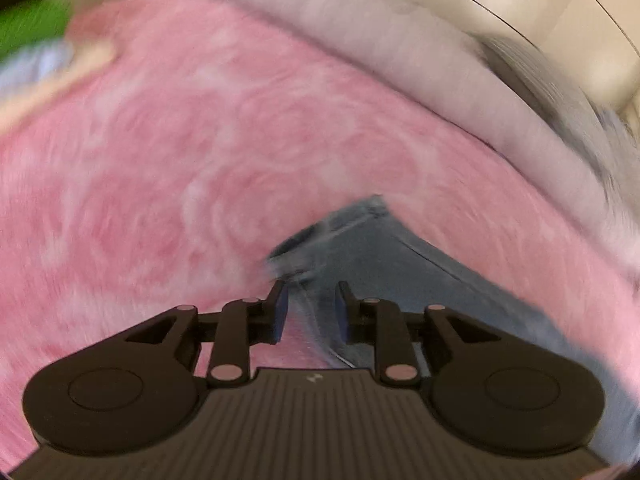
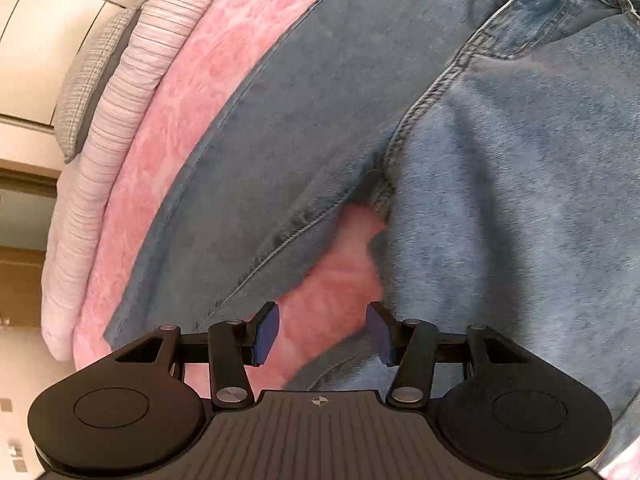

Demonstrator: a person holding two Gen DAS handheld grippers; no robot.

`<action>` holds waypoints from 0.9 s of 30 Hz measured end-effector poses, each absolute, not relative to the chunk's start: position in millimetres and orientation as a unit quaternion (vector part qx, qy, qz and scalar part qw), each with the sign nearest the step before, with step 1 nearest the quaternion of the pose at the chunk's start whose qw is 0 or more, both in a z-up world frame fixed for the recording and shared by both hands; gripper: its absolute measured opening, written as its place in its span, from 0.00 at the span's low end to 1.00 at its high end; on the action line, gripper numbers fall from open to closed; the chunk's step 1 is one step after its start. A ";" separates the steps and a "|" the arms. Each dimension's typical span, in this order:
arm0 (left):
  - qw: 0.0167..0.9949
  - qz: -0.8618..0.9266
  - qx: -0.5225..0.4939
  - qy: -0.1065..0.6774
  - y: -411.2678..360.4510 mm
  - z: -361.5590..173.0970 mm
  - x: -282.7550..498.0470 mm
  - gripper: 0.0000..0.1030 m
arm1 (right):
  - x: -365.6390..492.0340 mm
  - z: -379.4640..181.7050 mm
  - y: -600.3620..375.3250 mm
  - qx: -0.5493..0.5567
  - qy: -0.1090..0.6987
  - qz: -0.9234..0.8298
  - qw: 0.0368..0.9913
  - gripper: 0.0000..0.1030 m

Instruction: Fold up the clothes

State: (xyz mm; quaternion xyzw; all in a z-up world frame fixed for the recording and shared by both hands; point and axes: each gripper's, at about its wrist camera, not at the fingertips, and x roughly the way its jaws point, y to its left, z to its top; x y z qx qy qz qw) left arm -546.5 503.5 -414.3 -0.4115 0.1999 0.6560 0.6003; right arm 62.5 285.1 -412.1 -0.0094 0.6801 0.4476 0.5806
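Writing: none readable.
Left gripper (image 1: 310, 308): jaws parted, straddling jeans (image 1: 360, 264) hem, not clamped; view blurred.
Right gripper (image 2: 322, 334): wide apart, empty, above pink blanket (image 2: 332, 280).

A pink plush blanket (image 2: 168, 128) with a swirled pattern covers the bed. Along its edge lies a ribbed pale-pink quilt (image 2: 108, 128), and beside that a grey checked pillow (image 2: 86, 80). Beyond them is a cream tiled floor (image 2: 44, 12) with dark grout lines, and brown wooden furniture (image 2: 20, 280). In the blurred left wrist view, something green (image 1: 28, 28) shows past the blanket's far corner.
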 end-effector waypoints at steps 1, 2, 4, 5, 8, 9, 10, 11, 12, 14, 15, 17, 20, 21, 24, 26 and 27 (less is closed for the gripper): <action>0.608 0.651 -0.399 0.217 503.5 -410.2 -540.4 0.27 | 64.4 -411.0 284.4 -0.011 0.679 0.450 0.580 0.51; 0.611 0.650 -0.392 0.225 503.6 -407.8 -537.1 0.28 | 65.6 -407.6 284.0 -0.013 0.677 0.454 0.579 0.51; 0.608 0.655 -0.392 0.219 506.4 -406.3 -540.1 0.29 | 68.9 -400.9 287.1 -0.015 0.664 0.464 0.587 0.51; 0.604 0.661 -0.391 0.214 508.9 -406.0 -543.9 0.31 | 70.4 -398.3 290.0 -0.015 0.656 0.467 0.592 0.51; 0.602 0.672 -0.373 0.216 526.7 -407.4 -555.1 0.36 | 73.0 -393.1 300.0 -0.014 0.638 0.473 0.608 0.51; 0.607 0.666 -0.368 0.229 536.7 -410.7 -557.2 0.37 | 72.1 -393.5 304.3 -0.012 0.635 0.472 0.611 0.51; 0.614 0.657 -0.364 0.245 547.8 -415.1 -558.6 0.37 | 71.2 -394.0 308.6 -0.011 0.633 0.470 0.615 0.51; 0.620 0.646 -0.359 0.262 558.9 -419.5 -560.1 0.39 | 70.2 -394.4 312.9 -0.009 0.631 0.468 0.619 0.51; 0.623 0.632 -0.365 0.279 570.6 -427.1 -560.9 0.41 | 69.3 -394.9 317.2 -0.007 0.628 0.466 0.623 0.51; 0.631 0.603 -0.380 0.305 589.4 -442.9 -560.3 0.40 | 67.5 -395.8 325.8 -0.004 0.623 0.463 0.630 0.51; 0.640 0.592 -0.381 0.308 593.9 -448.2 -558.4 0.35 | 66.6 -396.3 330.1 -0.003 0.621 0.461 0.634 0.51; 0.658 0.568 -0.383 0.312 602.8 -458.8 -554.6 0.13 | 64.7 -397.2 338.8 0.000 0.616 0.458 0.641 0.51; 0.663 0.614 -0.370 0.218 584.2 -440.1 -567.4 0.02 | 61.3 -398.9 348.8 0.002 0.611 0.455 0.648 0.51; 0.645 0.643 -0.385 0.148 572.5 -433.2 -582.3 0.05 | 59.5 -399.7 349.6 -0.001 0.611 0.456 0.647 0.51; 0.563 0.739 -0.369 0.033 536.7 -429.9 -605.6 0.00 | 54.1 -402.2 352.2 -0.009 0.612 0.460 0.643 0.51; 0.503 0.744 -0.439 0.030 537.2 -455.9 -624.1 0.00 | 50.5 -403.8 353.9 -0.014 0.613 0.463 0.641 0.51; 0.484 0.741 -0.464 0.049 538.4 -467.1 -628.1 0.00 | 48.7 -404.6 354.7 -0.016 0.613 0.464 0.639 0.51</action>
